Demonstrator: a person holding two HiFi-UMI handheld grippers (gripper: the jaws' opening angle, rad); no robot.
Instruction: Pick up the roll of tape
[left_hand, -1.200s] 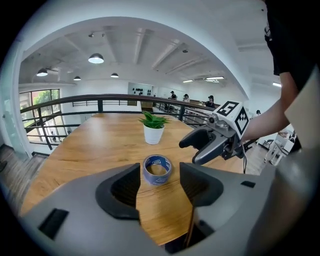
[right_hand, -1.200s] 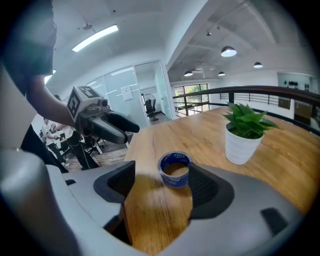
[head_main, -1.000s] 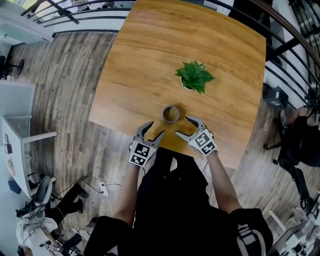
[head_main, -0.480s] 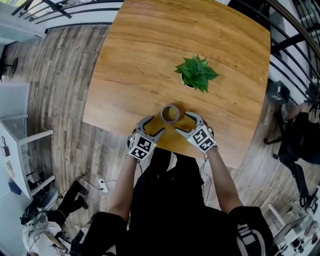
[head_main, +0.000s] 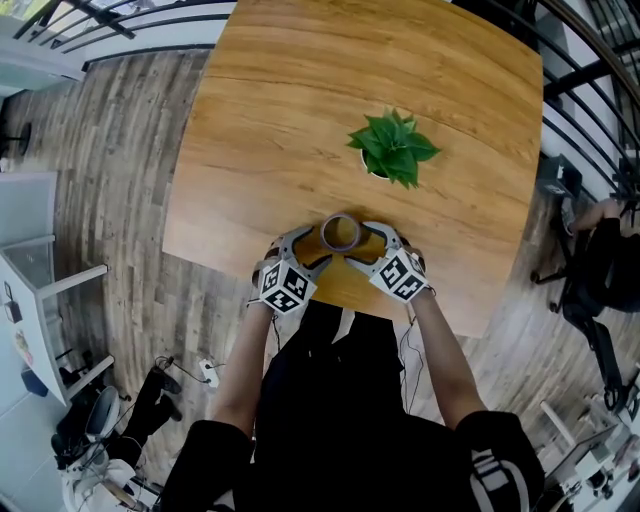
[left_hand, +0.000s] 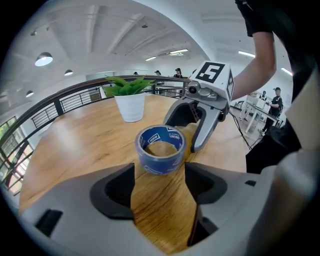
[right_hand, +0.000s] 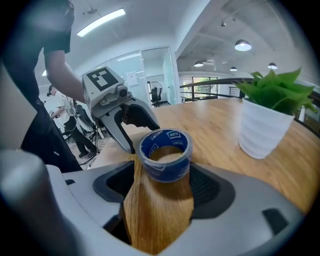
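A roll of blue tape (head_main: 340, 233) lies flat on the wooden table (head_main: 280, 120), close to its near edge. My left gripper (head_main: 312, 247) comes at it from the left and my right gripper (head_main: 362, 246) from the right, so they face each other across the roll. In the left gripper view the tape (left_hand: 161, 149) sits at the mouth of my left gripper (left_hand: 160, 176). Its jaws are opening and the pads do not press on the roll. In the right gripper view the tape (right_hand: 165, 154) stands between the tips of my right gripper (right_hand: 162, 182), which is open.
A green plant in a white pot (head_main: 392, 148) stands on the table just beyond the tape, to the right. The table's near edge (head_main: 330, 290) runs right under both grippers. A railing (head_main: 150, 30) and wood floor lie to the left.
Both grippers have come forward and down from the table's near edge to either side of the tape. The left jaws stand wider than before.
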